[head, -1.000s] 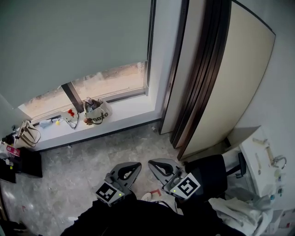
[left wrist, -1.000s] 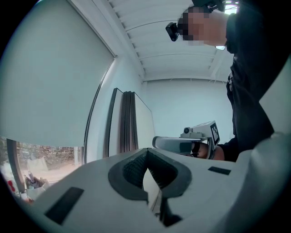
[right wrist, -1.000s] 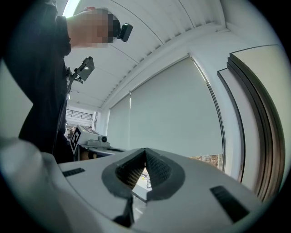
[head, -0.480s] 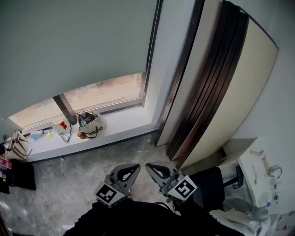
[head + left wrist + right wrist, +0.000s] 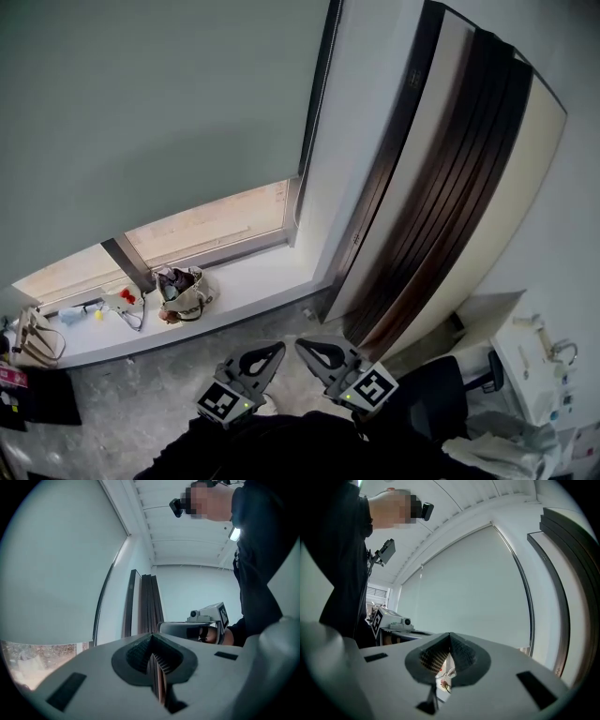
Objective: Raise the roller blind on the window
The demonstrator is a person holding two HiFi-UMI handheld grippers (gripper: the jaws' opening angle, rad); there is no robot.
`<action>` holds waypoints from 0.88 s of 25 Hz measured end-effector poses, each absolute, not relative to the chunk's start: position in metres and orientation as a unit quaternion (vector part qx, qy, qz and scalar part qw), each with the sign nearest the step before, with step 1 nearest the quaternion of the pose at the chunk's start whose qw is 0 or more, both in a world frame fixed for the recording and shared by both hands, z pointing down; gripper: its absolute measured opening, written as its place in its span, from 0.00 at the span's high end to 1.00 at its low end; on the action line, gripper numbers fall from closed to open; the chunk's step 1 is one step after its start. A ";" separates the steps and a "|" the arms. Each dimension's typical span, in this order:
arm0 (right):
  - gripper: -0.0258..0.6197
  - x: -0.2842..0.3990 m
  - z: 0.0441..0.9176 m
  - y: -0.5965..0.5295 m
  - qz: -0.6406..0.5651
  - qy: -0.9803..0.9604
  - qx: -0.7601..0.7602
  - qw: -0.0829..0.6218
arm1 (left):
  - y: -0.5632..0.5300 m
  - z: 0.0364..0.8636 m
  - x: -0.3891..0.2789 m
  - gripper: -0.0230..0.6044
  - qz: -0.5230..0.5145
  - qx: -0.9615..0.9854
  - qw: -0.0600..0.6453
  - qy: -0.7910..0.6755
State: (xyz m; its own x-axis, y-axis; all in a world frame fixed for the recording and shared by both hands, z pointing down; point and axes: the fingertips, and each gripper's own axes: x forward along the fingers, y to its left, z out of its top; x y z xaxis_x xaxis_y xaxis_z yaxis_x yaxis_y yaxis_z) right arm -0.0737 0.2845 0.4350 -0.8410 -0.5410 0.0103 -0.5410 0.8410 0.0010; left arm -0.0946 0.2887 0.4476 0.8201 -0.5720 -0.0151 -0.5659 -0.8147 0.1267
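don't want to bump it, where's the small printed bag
Head view, lower left: the small printed bag sits on the white windowsill, just right of the dark window post.

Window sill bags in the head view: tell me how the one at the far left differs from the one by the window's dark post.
The left bag looks plain cream, while the bag by the post carries dark print on its side. The left bag shows looped handles at its top, while the bag by the post gapes open with dark contents showing. The left bag stands at the sill's end, the other near the post. Both are pale and sit on the window sill.
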 end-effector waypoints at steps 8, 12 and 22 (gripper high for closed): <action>0.95 -0.070 0.443 0.229 0.018 -0.954 0.299 0.004 | 0.234 0.456 -0.101 0.98 -0.020 0.952 0.070 -0.297; 0.95 -0.066 0.448 0.194 0.021 -0.957 0.289 -0.002 | 0.204 0.461 -0.098 0.98 -0.014 0.950 0.073 -0.304; 0.95 -0.036 0.439 0.084 0.002 -0.968 0.252 -0.009 | 0.093 0.459 -0.062 0.98 -0.004 0.943 0.064 -0.327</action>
State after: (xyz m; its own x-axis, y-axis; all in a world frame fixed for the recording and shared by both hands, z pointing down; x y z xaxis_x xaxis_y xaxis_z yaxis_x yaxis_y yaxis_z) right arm -0.0360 0.0842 0.4393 -0.8730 -0.4875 -0.0155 -0.4874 0.8731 -0.0088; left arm -0.0620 0.0930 0.4587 0.7865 -0.6167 0.0334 -0.6156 -0.7784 0.1228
